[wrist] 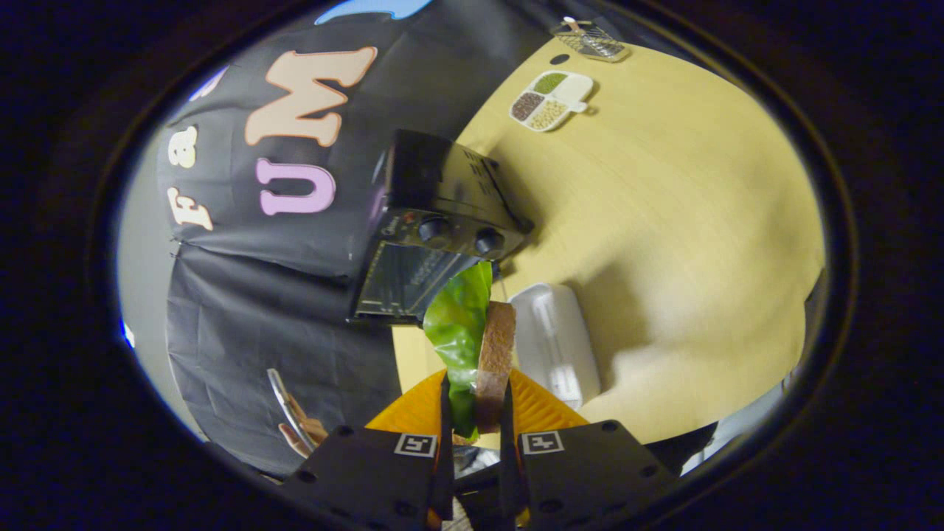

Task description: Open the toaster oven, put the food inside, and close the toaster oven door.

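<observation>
Carrying the food toward the oven, pinched tight in our tool [476,413].

We've got the green lettuce leaf [459,324] and the brown bread slice [495,354] squeezed together between both fingers, standing on edge just ahead of them. Beyond sits the black toaster oven [435,221] on the pale wooden table [678,221], its glass door [402,284] looking dropped open, with a white plastic tray [557,339] beside it. Our worry: that floppy leaf could snag the door edge or slide out if we come in tilted.
</observation>
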Tool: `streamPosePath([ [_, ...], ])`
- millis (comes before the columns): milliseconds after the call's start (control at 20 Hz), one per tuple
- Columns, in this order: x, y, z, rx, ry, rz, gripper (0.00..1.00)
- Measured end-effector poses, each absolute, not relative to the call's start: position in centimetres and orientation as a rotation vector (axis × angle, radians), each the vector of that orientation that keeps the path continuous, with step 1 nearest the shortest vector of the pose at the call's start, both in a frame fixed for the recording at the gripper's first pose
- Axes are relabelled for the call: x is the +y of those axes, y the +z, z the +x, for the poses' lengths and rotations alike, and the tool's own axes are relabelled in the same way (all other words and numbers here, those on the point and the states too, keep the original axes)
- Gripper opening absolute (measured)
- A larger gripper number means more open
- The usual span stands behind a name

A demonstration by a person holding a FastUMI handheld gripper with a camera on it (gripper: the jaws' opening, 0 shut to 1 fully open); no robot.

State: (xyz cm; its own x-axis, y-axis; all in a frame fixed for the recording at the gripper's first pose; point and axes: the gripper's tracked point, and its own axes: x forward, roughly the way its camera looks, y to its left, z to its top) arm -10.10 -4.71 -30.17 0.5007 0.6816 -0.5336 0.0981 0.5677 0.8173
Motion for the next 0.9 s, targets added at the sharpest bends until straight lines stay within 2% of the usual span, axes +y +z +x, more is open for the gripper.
streamPosePath([
  [450, 5.3, -27.9, -10.3, 0.794, 0.386, 1.125, 0.27],
  [900, 12.2, -29.0, -4.6, 0.611, 0.269, 1.259, 0.27],
])
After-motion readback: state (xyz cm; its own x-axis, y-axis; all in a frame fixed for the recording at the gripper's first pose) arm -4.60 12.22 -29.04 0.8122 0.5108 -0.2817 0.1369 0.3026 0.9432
